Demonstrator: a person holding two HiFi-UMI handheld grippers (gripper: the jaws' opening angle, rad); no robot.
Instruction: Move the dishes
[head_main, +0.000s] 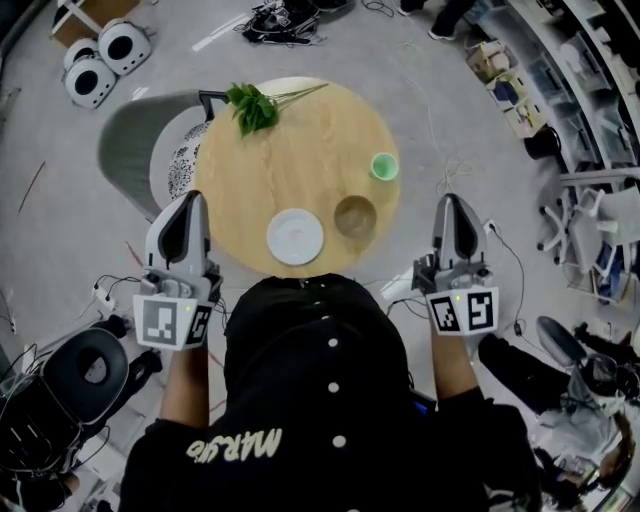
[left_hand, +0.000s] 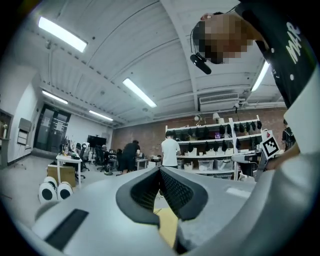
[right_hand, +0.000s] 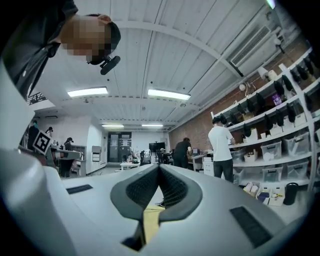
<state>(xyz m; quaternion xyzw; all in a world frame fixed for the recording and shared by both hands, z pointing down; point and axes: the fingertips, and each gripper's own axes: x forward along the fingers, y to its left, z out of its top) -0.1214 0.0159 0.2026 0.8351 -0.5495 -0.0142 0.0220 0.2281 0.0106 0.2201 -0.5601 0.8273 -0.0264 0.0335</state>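
A: Left gripper (head_main: 192, 200)?
B: Jaws pressed together, nothing in them. It's held off the left edge of the round table (head_main: 240, 190). Right gripper (head_main: 452, 200) is likewise closed and empty, off the right edge.
A: Dishes?
B: White plate (head_main: 295, 237), brown bowl (head_main: 355, 216) and green cup (head_main: 384, 166) sit on the table between the grippers, touched by neither. The plate is nearest the person.
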